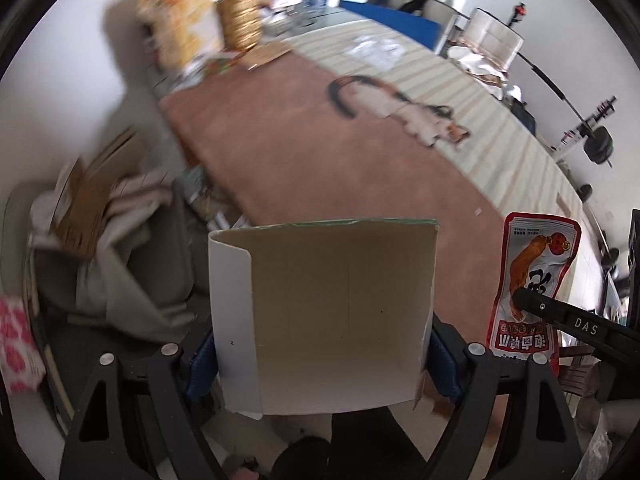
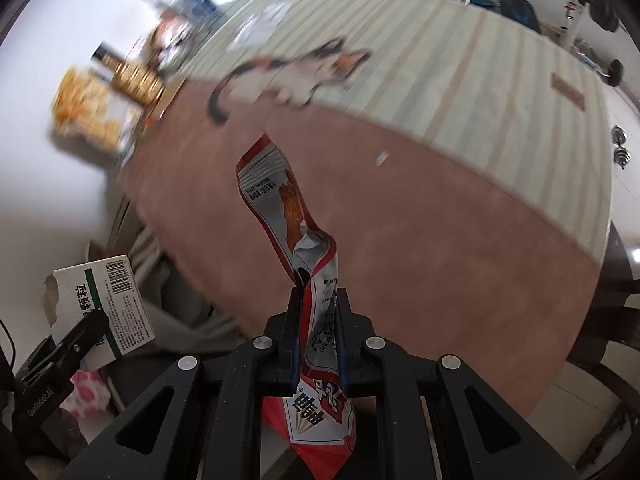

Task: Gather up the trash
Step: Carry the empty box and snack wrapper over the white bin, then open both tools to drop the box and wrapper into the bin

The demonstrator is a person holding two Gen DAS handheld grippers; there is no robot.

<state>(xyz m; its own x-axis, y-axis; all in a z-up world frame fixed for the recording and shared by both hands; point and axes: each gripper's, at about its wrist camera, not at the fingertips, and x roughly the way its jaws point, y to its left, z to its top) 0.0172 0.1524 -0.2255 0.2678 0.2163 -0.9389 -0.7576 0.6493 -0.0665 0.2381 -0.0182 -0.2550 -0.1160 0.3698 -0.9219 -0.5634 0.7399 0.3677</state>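
Note:
My left gripper (image 1: 322,344) is shut on an opened cardboard medicine box (image 1: 320,316), held up off the table; its beige inside faces the camera. The same box shows in the right wrist view (image 2: 100,304), white with a green stripe and barcode, with the left gripper's finger across it. My right gripper (image 2: 318,320) is shut on a crumpled red and white snack wrapper (image 2: 288,212) that sticks up between the fingers. The wrapper also shows in the left wrist view (image 1: 528,284), pinched by the right gripper's black finger.
A long table (image 1: 320,152) has a brown mat and a striped cloth with a cat picture (image 1: 400,108). Snack packets and a golden jar (image 1: 240,20) stand at its far left end. A chair with cloth and cardboard (image 1: 100,220) sits left. A small white scrap (image 2: 382,158) lies on the mat.

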